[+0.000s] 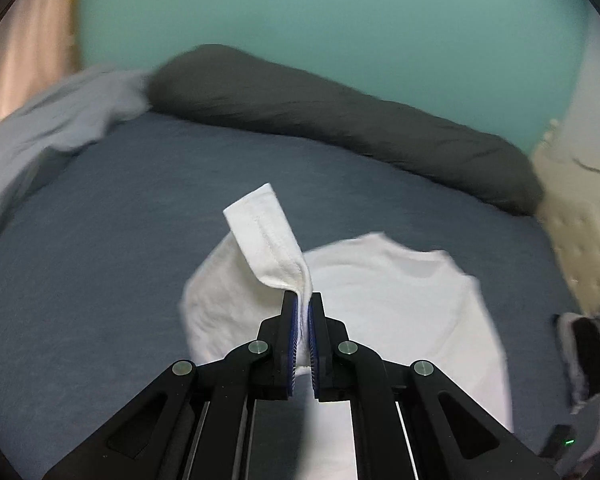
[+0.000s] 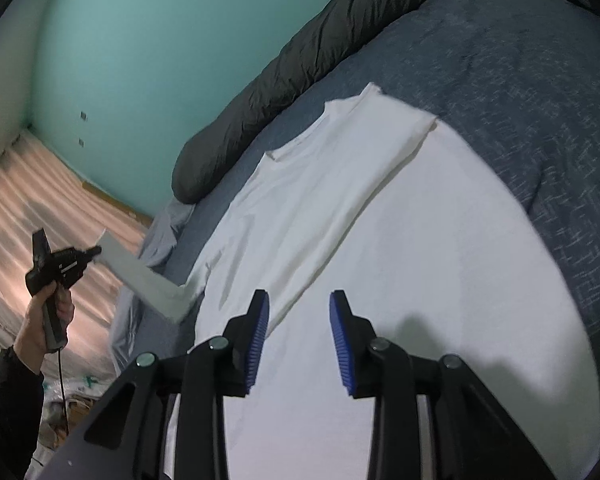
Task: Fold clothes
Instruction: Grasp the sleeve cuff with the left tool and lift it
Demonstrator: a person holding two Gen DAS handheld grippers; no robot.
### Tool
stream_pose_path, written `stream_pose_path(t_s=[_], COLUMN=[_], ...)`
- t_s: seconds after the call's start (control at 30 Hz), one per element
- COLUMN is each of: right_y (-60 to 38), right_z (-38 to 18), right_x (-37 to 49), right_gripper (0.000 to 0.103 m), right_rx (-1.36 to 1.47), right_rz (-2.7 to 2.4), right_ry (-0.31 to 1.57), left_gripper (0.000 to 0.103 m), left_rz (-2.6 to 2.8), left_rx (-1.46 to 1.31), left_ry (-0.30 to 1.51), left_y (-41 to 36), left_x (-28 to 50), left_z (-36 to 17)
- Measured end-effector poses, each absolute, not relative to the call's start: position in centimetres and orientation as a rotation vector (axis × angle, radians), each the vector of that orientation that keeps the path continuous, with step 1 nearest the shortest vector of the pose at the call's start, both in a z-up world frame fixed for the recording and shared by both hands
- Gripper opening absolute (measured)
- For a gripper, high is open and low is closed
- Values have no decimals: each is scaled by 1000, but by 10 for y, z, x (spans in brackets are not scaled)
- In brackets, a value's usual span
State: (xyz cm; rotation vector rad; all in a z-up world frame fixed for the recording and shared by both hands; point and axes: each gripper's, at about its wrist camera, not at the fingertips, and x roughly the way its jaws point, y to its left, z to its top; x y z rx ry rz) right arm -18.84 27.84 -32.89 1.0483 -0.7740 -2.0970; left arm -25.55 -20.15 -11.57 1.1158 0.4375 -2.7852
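white shirt sleeve [image 1: 266, 240] — left gripper [image 1: 303, 308]

Shirt [image 2: 380, 240] on bed [image 2: 520, 80]; pillow [image 2: 292, 64] behind.

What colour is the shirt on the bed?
The short-sleeved cotton shirt is plain white, clearest in the right wrist view.

A bed [image 1: 100, 248] covered in a blue-grey heathered sheet fills both views. A long dark grey pillow [image 1: 340, 120] lies along its far edge against a teal wall [image 1: 320, 20]. A crumpled light grey-blue cloth [image 1: 48, 128] is bunched at one end of the pillow and hangs over the bed's corner. A pale striped curtain [image 2: 40, 208] hangs beside the wall, with two small wall plates [image 2: 83, 116] near the corner.
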Motion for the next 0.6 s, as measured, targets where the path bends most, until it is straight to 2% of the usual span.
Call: stream_pose_path(t_s=[0.1, 0.2, 0.27, 0.43, 0.6], right_y=[285, 293, 300, 315, 327], right_z=[-327, -325, -325, -329, -331], right_x=[-190, -194, -197, -204, -210], right_gripper=[37, 37, 37, 37, 37], right_rx=[1027, 1018, 1007, 1000, 992], right_rz=[-2097, -2090, -2082, -2081, -2089], right_ry=[-797, -827, -865, -935, -993], left_gripper=[5, 5, 5, 5, 5], left_rz=[-2868, -2964, -3021, -3082, -3036], left_rx=[1152, 1221, 1272, 1470, 1613], left_ry=[343, 261, 270, 131, 149], left_y=[-137, -68, -29, 59, 98], left_x=[-278, -293, -297, -290, -270], left_z=[-106, -108, -114, -167, -238])
